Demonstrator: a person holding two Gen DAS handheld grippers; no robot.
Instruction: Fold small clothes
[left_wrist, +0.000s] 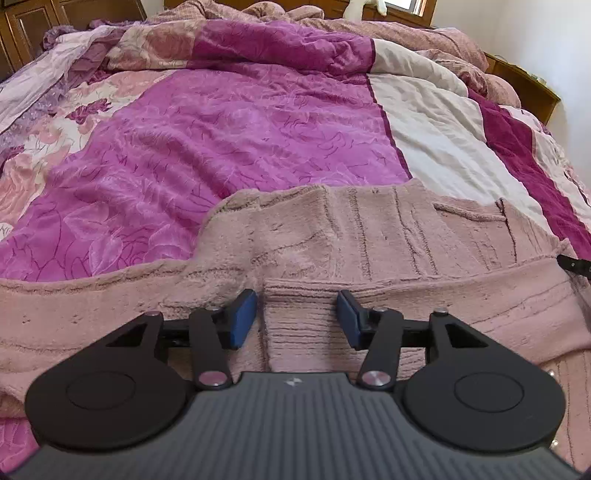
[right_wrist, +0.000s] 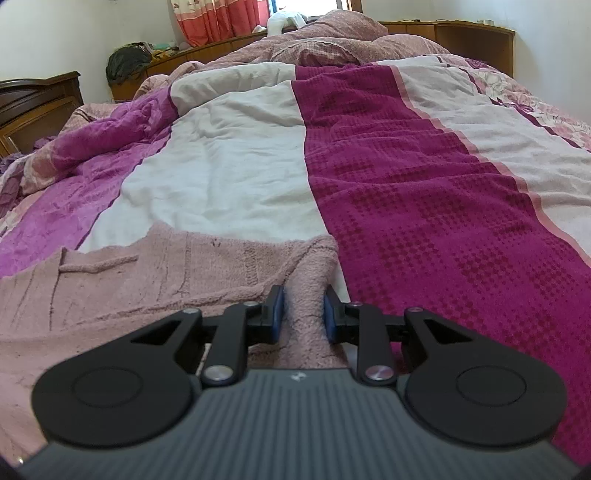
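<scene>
A fuzzy pink knitted garment (left_wrist: 369, 236) lies spread on the near part of the bed, its pocket seam showing towards the right. My left gripper (left_wrist: 297, 317) hovers low over it, open, with a ribbed band (left_wrist: 299, 325) of the knit lying between the blue pads (left_wrist: 243, 317), which stand clear of it. In the right wrist view the same pink garment (right_wrist: 147, 273) fills the lower left. My right gripper (right_wrist: 303, 317) is shut on a raised fold (right_wrist: 304, 291) at its right edge, with both pads pressed against the fabric.
The bed cover (left_wrist: 221, 147) has purple, white and dark magenta stripes (right_wrist: 406, 184). A crumpled pink quilt (right_wrist: 332, 44) is heaped at the far end. Wooden furniture (right_wrist: 37, 107) stands at the left, a wooden headboard shelf (right_wrist: 461, 33) behind, and orange curtains (right_wrist: 218, 18) by the window.
</scene>
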